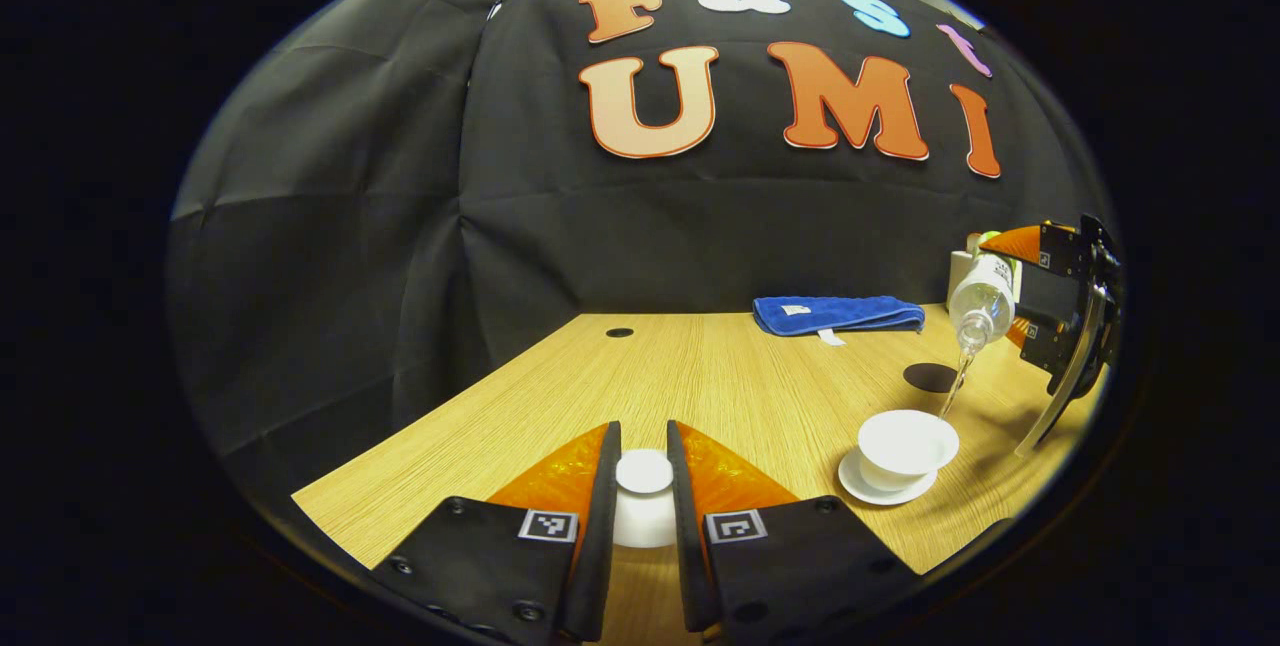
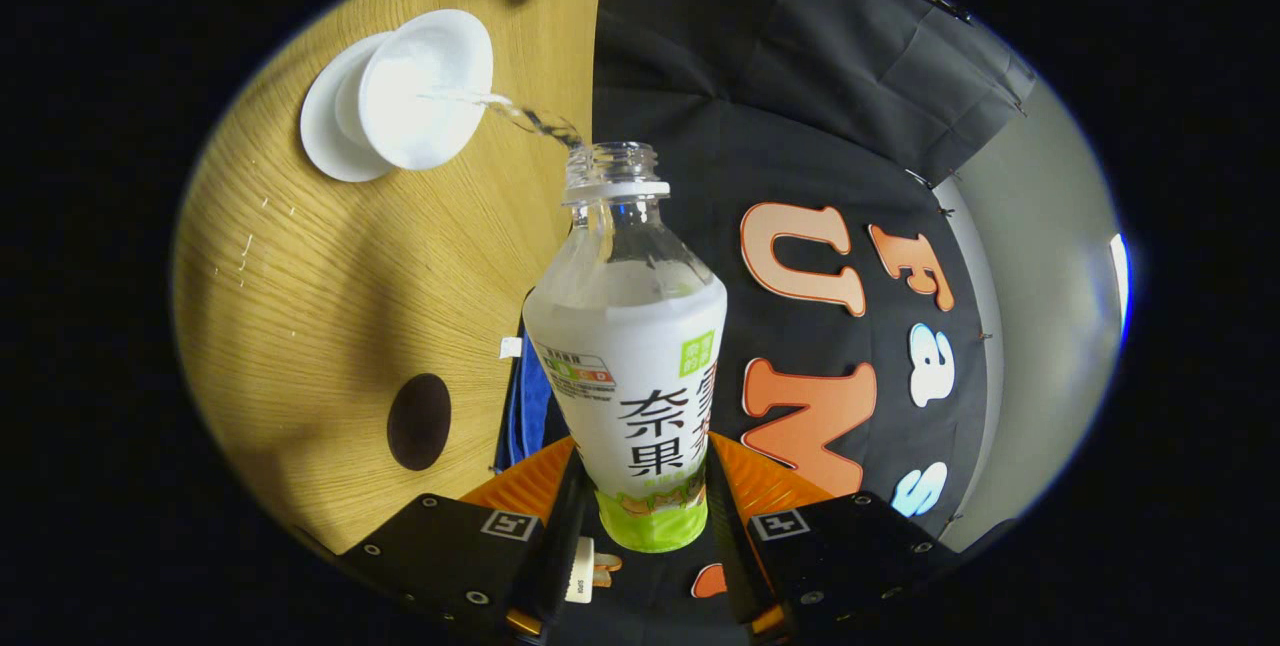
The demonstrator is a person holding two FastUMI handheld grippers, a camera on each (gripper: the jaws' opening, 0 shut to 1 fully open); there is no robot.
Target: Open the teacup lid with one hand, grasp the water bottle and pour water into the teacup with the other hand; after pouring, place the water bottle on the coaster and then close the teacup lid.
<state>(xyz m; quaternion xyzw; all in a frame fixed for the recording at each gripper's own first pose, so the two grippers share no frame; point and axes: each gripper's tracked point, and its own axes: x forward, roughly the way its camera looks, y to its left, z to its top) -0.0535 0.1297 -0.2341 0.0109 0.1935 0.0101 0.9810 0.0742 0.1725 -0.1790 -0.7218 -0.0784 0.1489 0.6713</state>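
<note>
White lid (image 1: 644,474) sits gripped in my left tool (image 1: 640,486). My right tool (image 2: 640,516) clamps the tilted bottle (image 2: 630,346) above the cup (image 1: 905,446), water falling in; coaster (image 1: 930,377) lies behind the cup.

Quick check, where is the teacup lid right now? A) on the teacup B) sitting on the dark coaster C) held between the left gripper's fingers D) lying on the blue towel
C: in the left gripper view the white lid sits clamped between the left gripper fingers, while the teacup stands uncovered on its saucer, taking water from the tilted bottle.
</note>
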